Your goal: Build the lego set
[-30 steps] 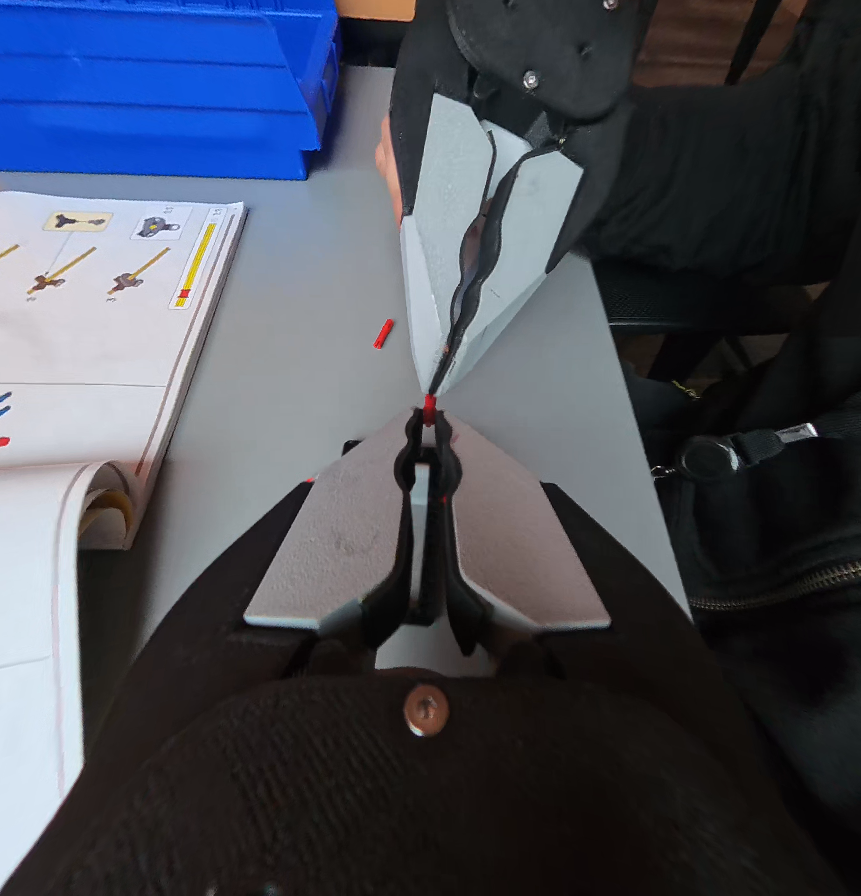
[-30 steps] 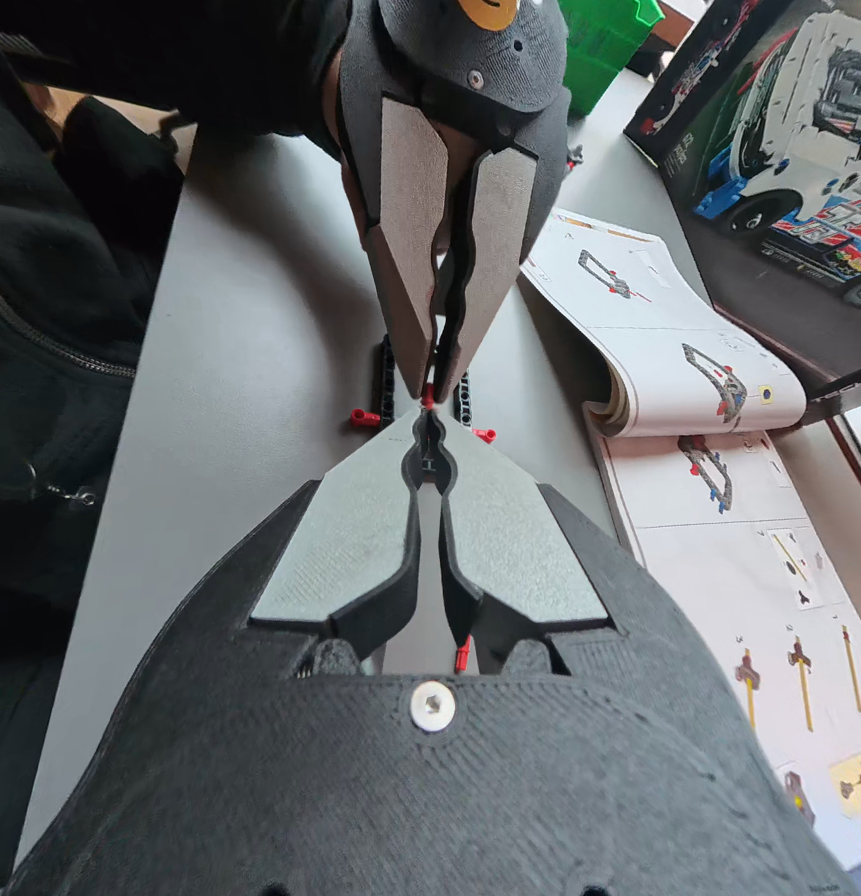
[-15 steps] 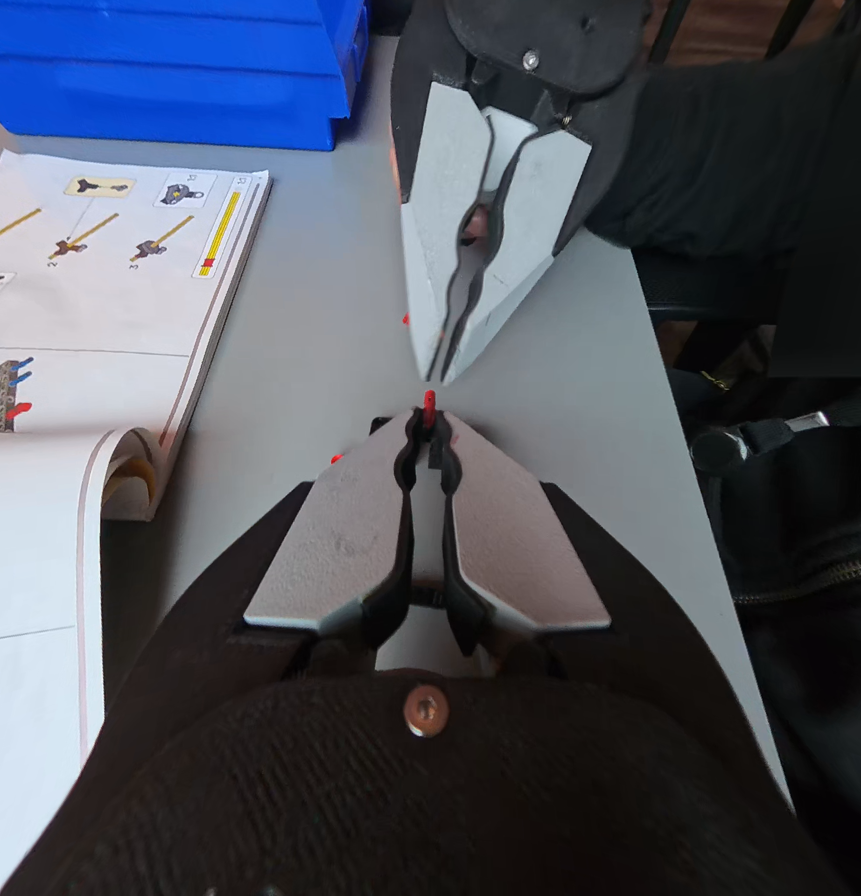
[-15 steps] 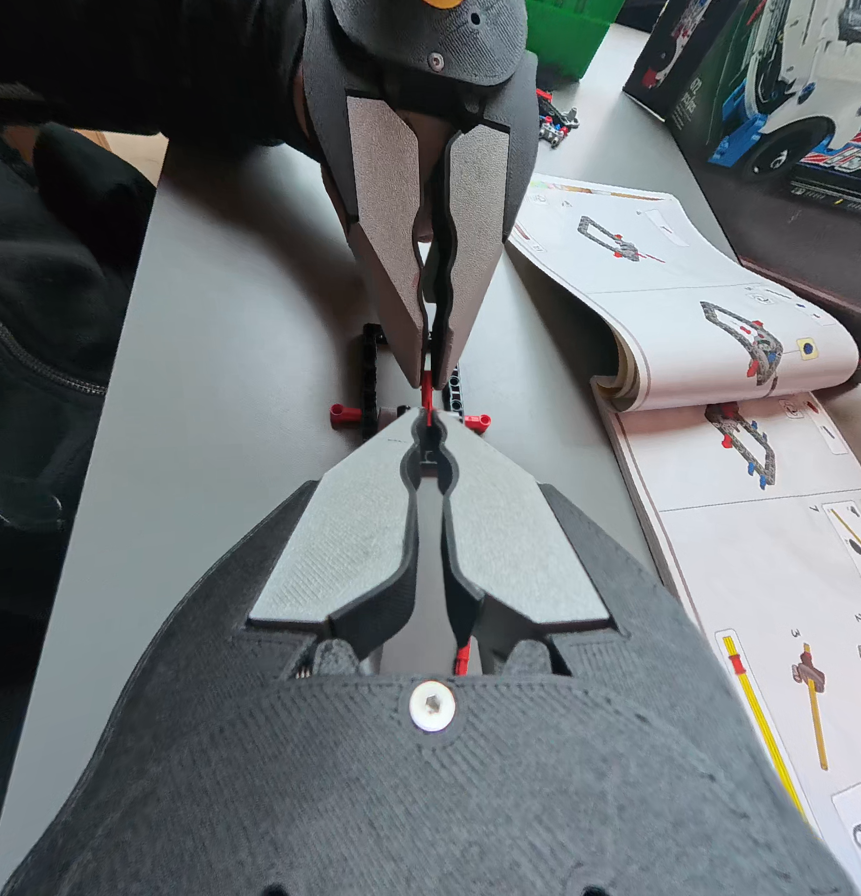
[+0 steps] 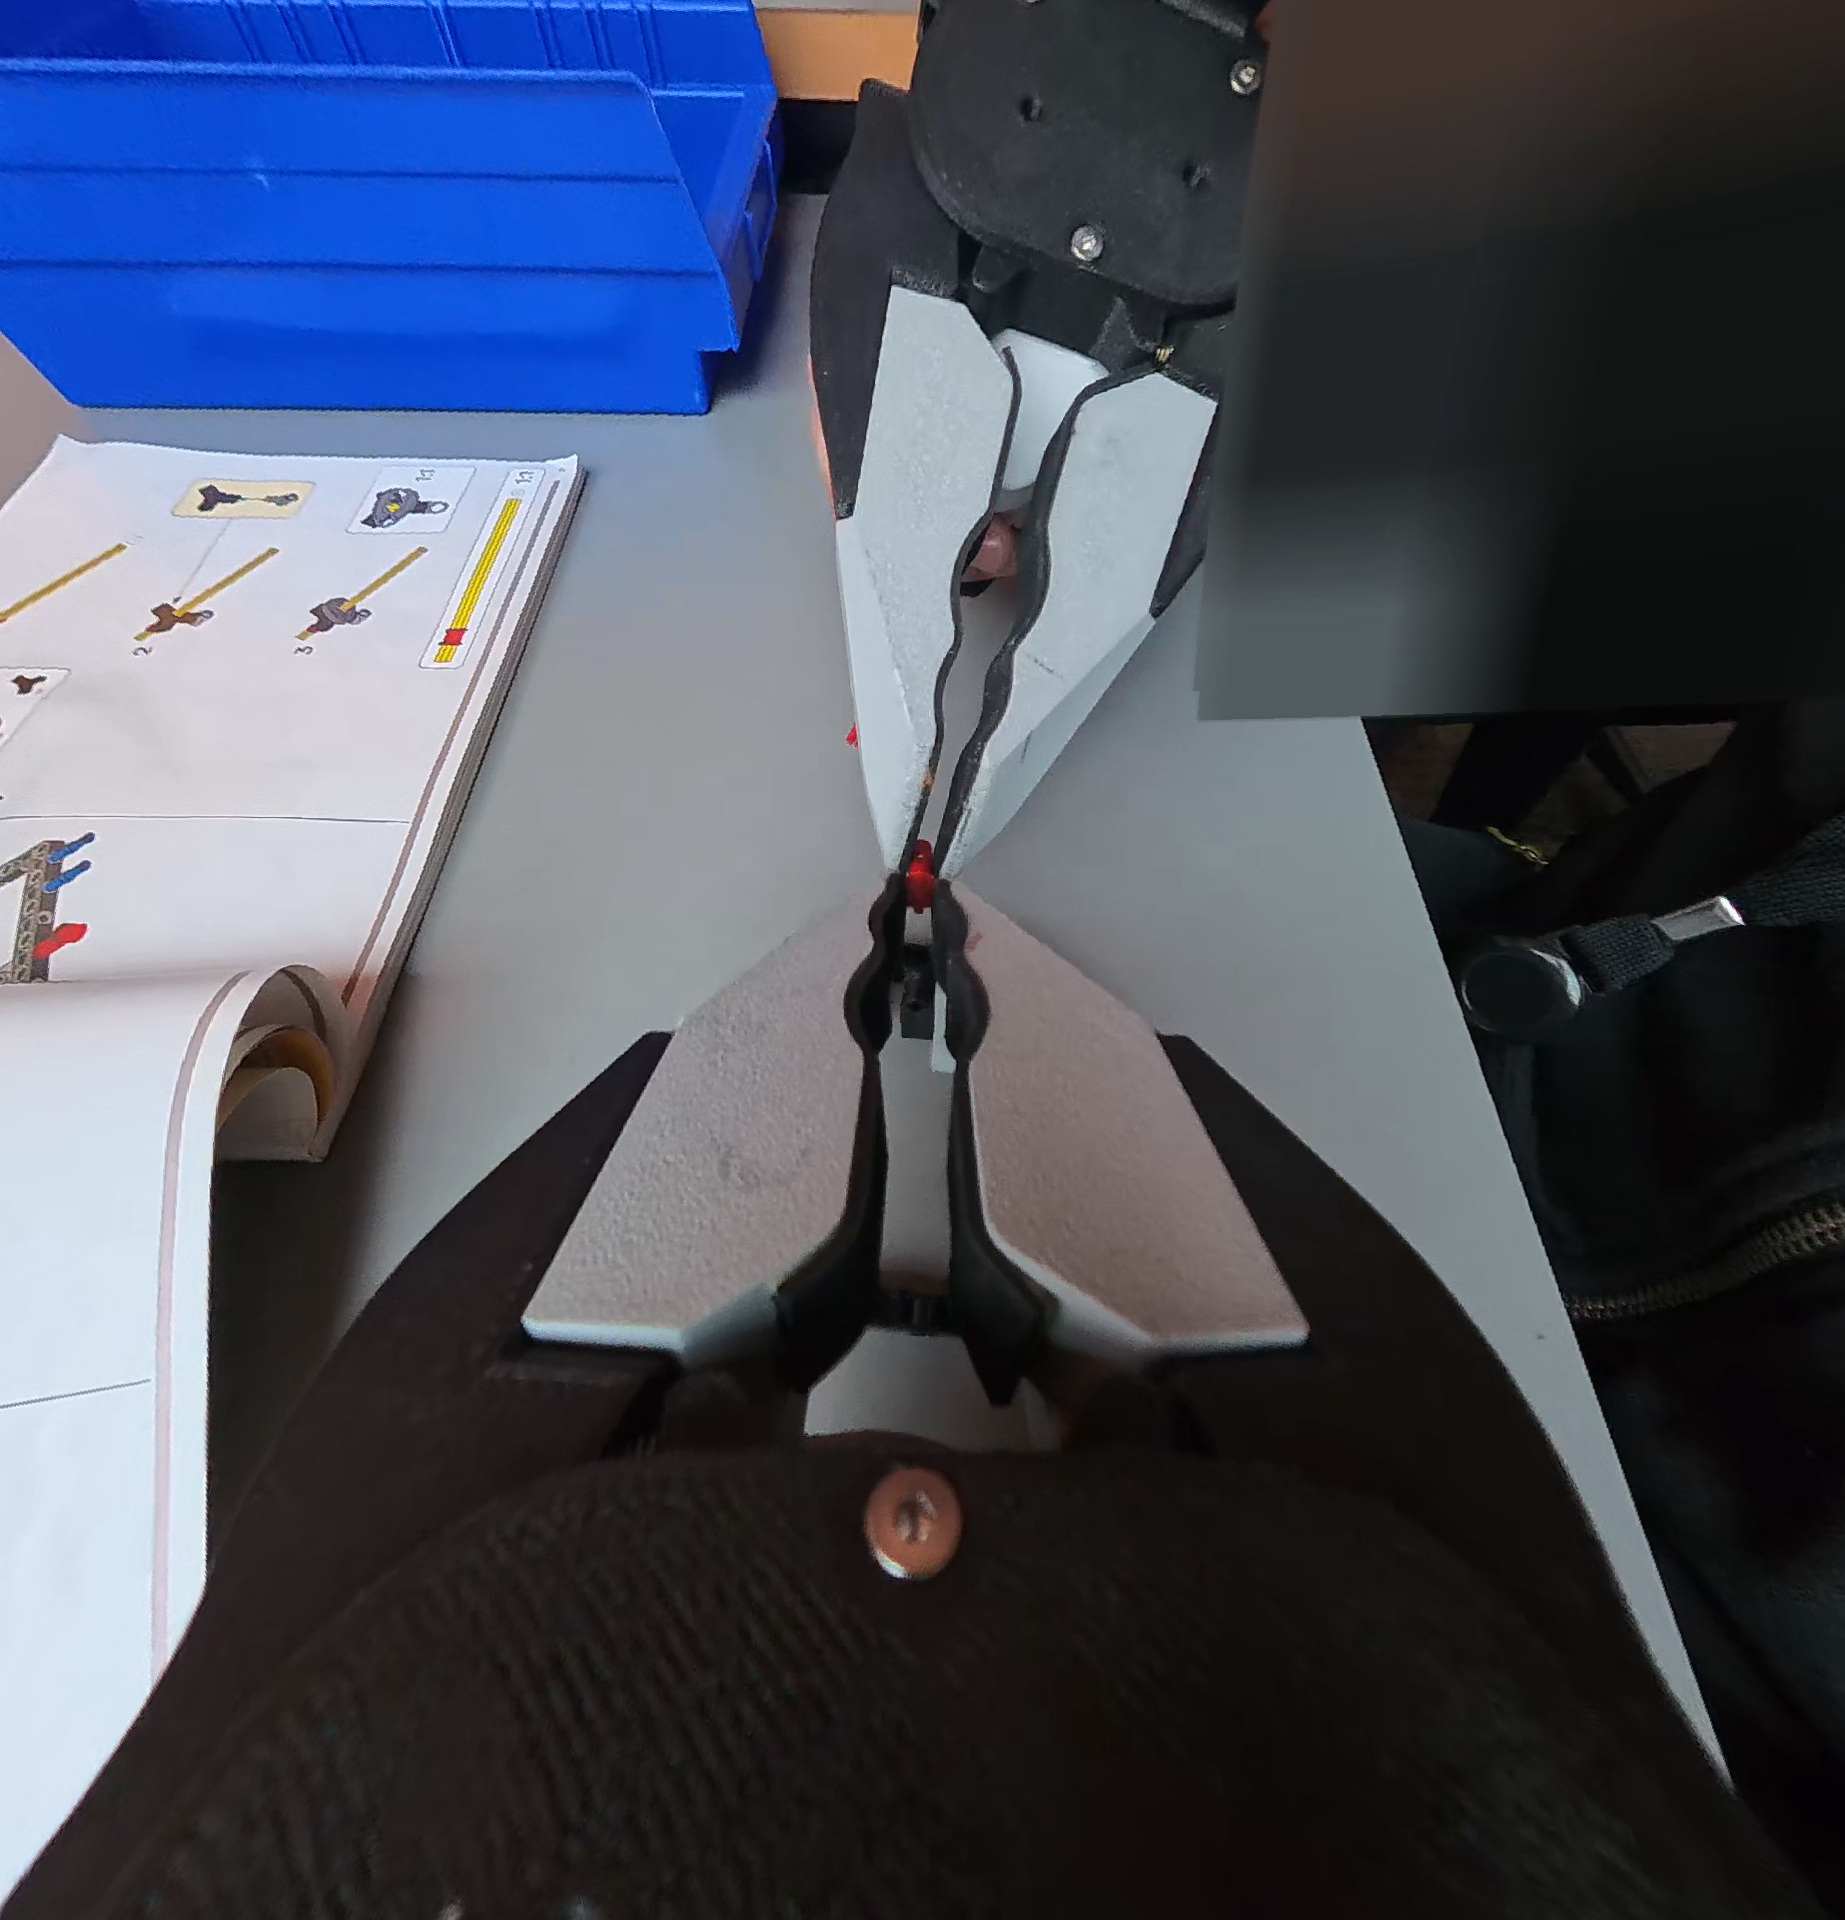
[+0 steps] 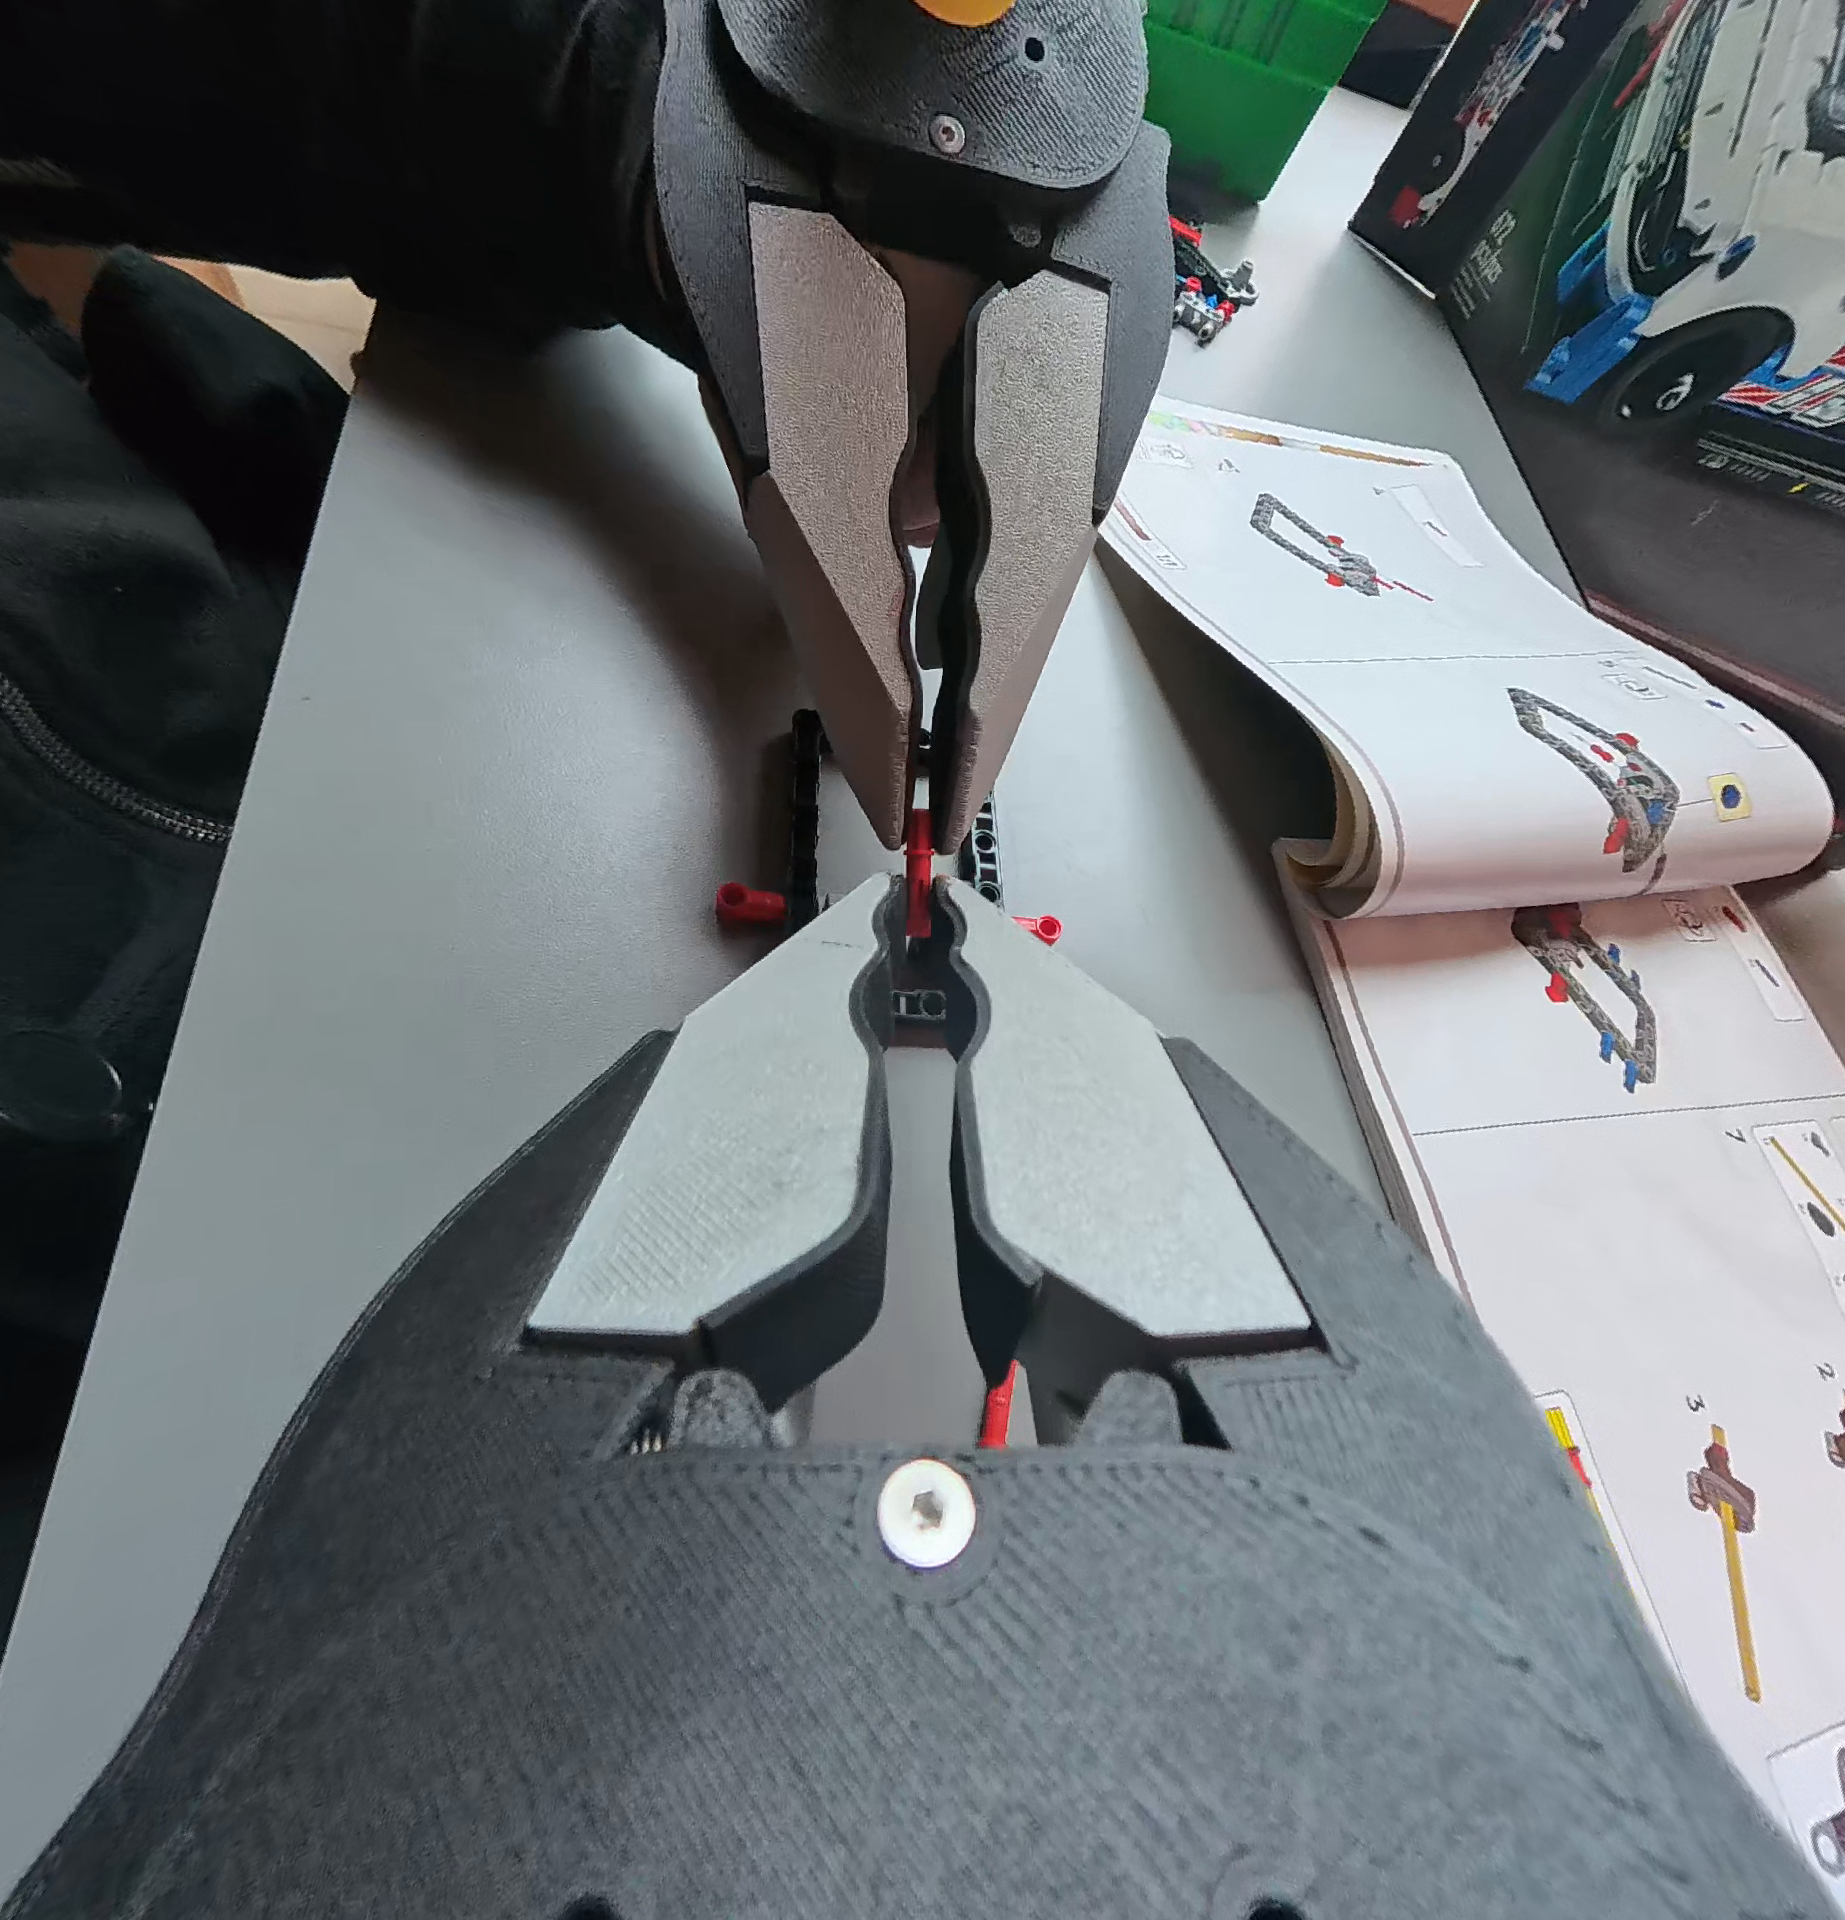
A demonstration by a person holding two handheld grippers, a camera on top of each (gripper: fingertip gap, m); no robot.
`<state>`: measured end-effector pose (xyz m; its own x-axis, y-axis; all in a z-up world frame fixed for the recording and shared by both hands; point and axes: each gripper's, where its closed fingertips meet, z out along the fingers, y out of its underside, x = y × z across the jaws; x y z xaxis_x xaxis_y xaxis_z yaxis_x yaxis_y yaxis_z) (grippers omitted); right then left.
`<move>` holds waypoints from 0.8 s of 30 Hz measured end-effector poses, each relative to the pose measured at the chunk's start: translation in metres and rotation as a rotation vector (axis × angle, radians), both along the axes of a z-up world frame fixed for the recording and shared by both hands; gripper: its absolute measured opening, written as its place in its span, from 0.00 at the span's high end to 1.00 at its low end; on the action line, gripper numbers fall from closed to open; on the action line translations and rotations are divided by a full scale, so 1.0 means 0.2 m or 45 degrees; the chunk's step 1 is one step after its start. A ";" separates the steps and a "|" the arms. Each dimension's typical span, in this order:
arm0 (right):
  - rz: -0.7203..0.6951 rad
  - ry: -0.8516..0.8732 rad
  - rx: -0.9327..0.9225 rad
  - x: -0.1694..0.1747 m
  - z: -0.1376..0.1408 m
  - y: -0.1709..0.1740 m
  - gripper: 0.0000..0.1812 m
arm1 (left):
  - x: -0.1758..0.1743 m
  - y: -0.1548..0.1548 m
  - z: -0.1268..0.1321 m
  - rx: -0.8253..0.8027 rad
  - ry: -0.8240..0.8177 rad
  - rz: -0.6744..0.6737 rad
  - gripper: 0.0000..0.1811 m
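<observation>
My left gripper [image 5: 916, 906] is clamped on a thin red pin [image 5: 918, 871], tip to tip with my right gripper [image 6: 916, 902], whose fingers pinch the pin's other end. Just beyond the pin, on the grey table [image 6: 461, 831], lies a black lego frame [image 6: 806, 800] with red connectors sticking out at its sides. Beside the pin from the right wrist view, the instruction booklet [image 6: 1520, 727] lies open; farther past it stand the set's box [image 6: 1676, 208] and a green bin [image 6: 1240, 114]. In the left wrist view, blue bins [image 5: 357, 208] sit beyond the booklet.
</observation>
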<state>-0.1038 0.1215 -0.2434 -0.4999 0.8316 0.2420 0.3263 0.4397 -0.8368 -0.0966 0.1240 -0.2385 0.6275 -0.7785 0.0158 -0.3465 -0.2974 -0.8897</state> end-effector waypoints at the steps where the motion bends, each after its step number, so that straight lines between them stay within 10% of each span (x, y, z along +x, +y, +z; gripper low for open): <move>1: 0.002 0.003 -0.010 0.00 0.00 0.00 0.99 | 0.00 0.00 0.00 0.005 -0.009 -0.002 0.99; 24: -0.071 -0.272 0.090 0.01 -0.16 0.09 0.99 | -0.12 0.04 -0.13 -0.142 0.214 0.064 0.93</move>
